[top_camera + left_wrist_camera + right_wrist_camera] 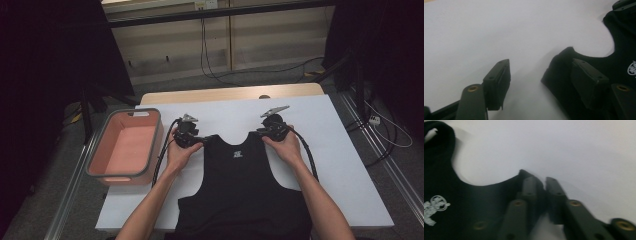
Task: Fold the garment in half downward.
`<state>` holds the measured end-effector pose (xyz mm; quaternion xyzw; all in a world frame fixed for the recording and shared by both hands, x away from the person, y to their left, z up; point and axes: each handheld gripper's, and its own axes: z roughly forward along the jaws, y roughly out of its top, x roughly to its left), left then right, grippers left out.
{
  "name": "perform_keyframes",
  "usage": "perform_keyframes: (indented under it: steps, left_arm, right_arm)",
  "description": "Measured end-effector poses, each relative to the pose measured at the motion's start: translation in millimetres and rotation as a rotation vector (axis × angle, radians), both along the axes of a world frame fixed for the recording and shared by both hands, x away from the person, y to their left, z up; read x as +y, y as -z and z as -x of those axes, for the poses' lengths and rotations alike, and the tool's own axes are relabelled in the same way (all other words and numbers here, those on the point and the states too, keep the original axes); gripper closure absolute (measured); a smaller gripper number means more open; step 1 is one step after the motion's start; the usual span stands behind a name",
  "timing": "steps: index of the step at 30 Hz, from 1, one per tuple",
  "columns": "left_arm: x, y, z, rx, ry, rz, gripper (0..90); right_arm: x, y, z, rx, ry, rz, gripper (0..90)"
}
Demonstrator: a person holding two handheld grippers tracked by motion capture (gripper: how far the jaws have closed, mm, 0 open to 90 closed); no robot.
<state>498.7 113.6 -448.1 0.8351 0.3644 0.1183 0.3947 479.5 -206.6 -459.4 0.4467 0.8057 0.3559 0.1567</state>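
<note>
A black sleeveless top [242, 190] lies flat on the white table cover [330, 150], neck away from the person, with a small white logo [238, 154] below the neckline. My left gripper [202, 139] is at the top's left shoulder strap; in the left gripper view its jaws [541, 67] stand apart, one over the strap end [559, 75], the other on bare cover, and the pads do not press. My right gripper [256, 134] is at the right shoulder strap. In the right gripper view it [541, 182] is shut on the strap tip [499, 192].
A pink basket with a grey rim [99, 144] stands at the table's left edge. The table's wooden back edge [230, 93] shows beyond the white cover. Cables [215, 75] lie on the floor behind, and metal rails run along both sides.
</note>
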Motion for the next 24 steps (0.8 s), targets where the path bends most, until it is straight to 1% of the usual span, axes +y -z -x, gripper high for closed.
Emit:
perform_keyframes:
  steps: [1,2,3,4,6,7,8,9,11,12,14,15,16,17,18,19,20,21,22,23,24]
  left_arm:
    - [-1.1,0.3,-0.4,0.004,0.005,0.011,37.7]
    - [-2.7,0.7,-0.7,0.007,0.008,0.012,40.1]
    - [-3.4,1.1,-1.5,0.008,0.02,0.0,42.9]
    - [-4.5,2.6,-2.0,0.009,0.012,0.003,45.2]
    - [-3.2,4.9,-4.4,0.031,0.013,0.016,48.2]
    - [-3.2,6.1,-5.0,0.027,0.005,0.026,49.0]
    - [-2.5,6.1,-5.5,0.027,0.006,0.032,50.7]
    - [-2.1,6.3,-5.7,0.03,0.006,0.046,53.4]
    - [-2.7,7.4,-6.7,0.039,0.018,0.045,55.9]
    - [-3.3,7.3,-7.0,0.035,0.018,0.041,56.4]
    - [-1.8,5.4,-7.7,0.037,0.018,0.054,56.3]
    - [-1.9,5.3,-7.6,0.035,0.007,0.067,56.4]
    - [-0.9,4.4,-7.8,0.033,0.013,0.059,56.4]
    - [0.1,2.9,-7.5,0.032,0.011,0.064,56.4]
    - [1.5,0.9,-7.1,0.029,0.005,0.076,56.4]
    - [2.2,0.0,-7.0,0.024,0.005,0.073,56.4]
    - [0.9,0.4,-6.6,0.016,0.008,0.051,57.4]
    - [0.0,1.3,-6.7,0.017,0.022,0.026,57.8]
    - [-2.6,4.7,-6.7,0.014,0.019,0.0,58.0]
    - [-3.8,8.0,-7.3,0.022,0.019,0.002,58.1]
    - [-5.1,11.0,-7.7,0.034,0.023,0.014,58.0]
  right_arm:
    - [0.1,0.6,0.1,0.004,0.004,-0.012,84.7]
    - [-0.1,0.8,0.2,0.005,0.007,-0.017,85.0]
    - [-0.6,1.1,0.3,0.004,0.007,-0.02,85.2]
    - [-0.8,1.1,0.4,0.006,0.008,-0.022,85.3]
    - [-0.7,1.2,0.5,0.005,0.009,-0.023,85.4]
    - [-0.7,1.1,0.4,0.006,0.009,-0.022,85.3]
    - [-0.9,1.1,0.1,0.007,0.007,-0.023,85.4]
    - [-1.1,1.1,-0.2,0.007,0.005,-0.024,85.4]
    - [-1.3,1.2,-0.2,0.007,0.006,-0.025,85.4]
    - [-1.1,1.2,-0.4,0.006,0.005,-0.024,85.4]
    - [-0.8,0.9,-0.4,0.006,0.004,-0.019,85.4]
    - [-0.9,1.1,-0.3,0.006,0.005,-0.021,85.4]
    - [-1.4,1.2,-0.1,0.007,0.006,-0.025,85.4]
    - [-1.7,1.4,-0.2,0.006,0.006,-0.026,85.3]
    - [-1.9,1.5,-0.2,0.005,0.005,-0.027,85.3]
    - [-1.8,1.4,-0.3,0.007,0.005,-0.027,85.3]
    - [-1.9,1.4,-0.4,0.007,0.005,-0.028,85.3]
    - [-1.8,1.4,-0.5,0.006,0.003,-0.026,85.3]
    - [-1.4,1.3,-0.5,0.005,0.001,-0.024,85.3]
    - [-1.0,0.9,-0.5,0.004,0.0,-0.018,85.3]
    - [-0.7,0.8,-0.4,0.003,-0.001,-0.015,85.3]
